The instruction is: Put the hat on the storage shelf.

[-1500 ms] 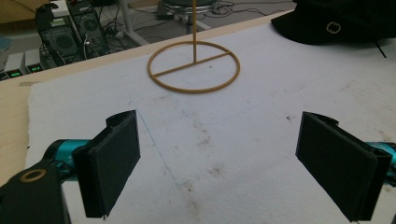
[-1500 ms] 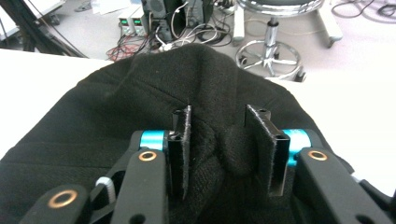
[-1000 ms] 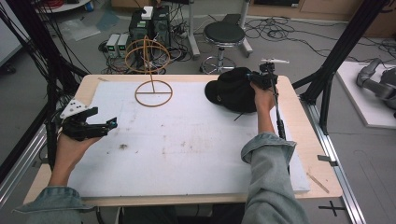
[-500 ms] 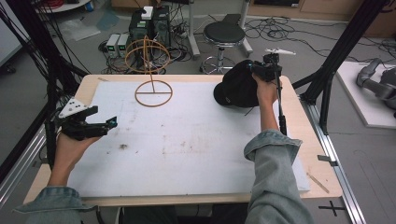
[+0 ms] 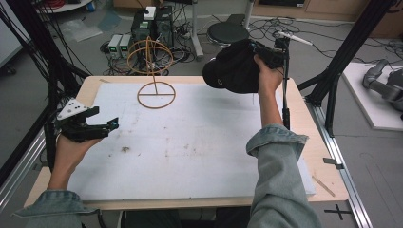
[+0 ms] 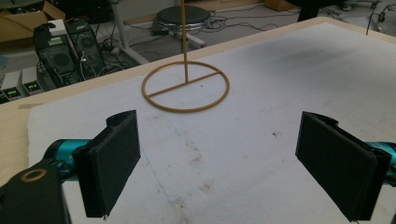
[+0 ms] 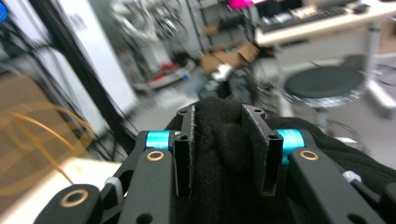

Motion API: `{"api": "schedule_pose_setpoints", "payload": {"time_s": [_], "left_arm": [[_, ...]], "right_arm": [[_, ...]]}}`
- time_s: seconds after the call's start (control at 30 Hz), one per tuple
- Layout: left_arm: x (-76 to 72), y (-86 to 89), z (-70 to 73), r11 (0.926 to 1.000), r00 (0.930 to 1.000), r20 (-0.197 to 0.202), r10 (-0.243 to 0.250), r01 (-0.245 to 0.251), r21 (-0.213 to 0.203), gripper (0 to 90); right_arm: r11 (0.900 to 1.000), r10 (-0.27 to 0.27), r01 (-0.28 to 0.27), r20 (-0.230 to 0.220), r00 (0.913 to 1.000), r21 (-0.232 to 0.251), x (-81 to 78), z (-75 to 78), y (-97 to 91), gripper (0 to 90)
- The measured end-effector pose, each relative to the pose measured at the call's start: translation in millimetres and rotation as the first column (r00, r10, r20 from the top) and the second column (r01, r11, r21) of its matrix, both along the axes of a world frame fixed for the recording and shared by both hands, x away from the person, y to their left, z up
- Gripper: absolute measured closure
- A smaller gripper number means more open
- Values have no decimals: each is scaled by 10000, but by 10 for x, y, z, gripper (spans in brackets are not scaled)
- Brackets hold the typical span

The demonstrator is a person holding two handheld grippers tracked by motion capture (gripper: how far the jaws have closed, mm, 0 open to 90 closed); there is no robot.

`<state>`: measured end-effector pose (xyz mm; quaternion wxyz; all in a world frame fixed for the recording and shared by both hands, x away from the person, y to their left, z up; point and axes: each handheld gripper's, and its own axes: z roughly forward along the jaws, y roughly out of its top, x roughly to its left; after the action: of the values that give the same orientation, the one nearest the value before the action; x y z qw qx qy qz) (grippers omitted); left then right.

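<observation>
The right gripper (image 7: pixel 223 154) pinches a fold of soft black knit hat (image 5: pixel 233 71), held in the air just right of the thin golden wire stand (image 5: pixel 154 71). Well left of that stand, the left gripper (image 6: pixel 233 168) gapes wide over the stained white mat (image 5: pixel 199 142).

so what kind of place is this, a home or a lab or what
Most likely a robotics or research lab, not a home: black metal frame struts ring the wooden worktable, and computer towers with loose cables clutter the grey floor near a round black stool.
</observation>
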<state>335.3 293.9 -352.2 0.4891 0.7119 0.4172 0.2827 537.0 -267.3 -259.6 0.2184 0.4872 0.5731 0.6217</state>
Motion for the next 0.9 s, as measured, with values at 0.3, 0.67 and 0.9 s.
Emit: {"api": "schedule_pose_setpoints", "payload": {"time_s": [0.3, 0.67, 0.9], "left_arm": [[-6, 7, 15, 10000, 10000, 48, -27, 27, -2, 140], [-24, -20, 37, 9999, 9998, 143, -133, 133, -26, 141], [-33, -25, 47, 9998, 9997, 196, -129, 132, -116, 142]], "right_arm": [[9980, 349, -376, 535, 9980, 513, -36, 289, 149, 678], [9963, 685, -738, 1128, 9912, 432, -99, 653, 402, 678], [9896, 1142, -1260, 1547, 9813, 688, -121, 869, 640, 678]]}}
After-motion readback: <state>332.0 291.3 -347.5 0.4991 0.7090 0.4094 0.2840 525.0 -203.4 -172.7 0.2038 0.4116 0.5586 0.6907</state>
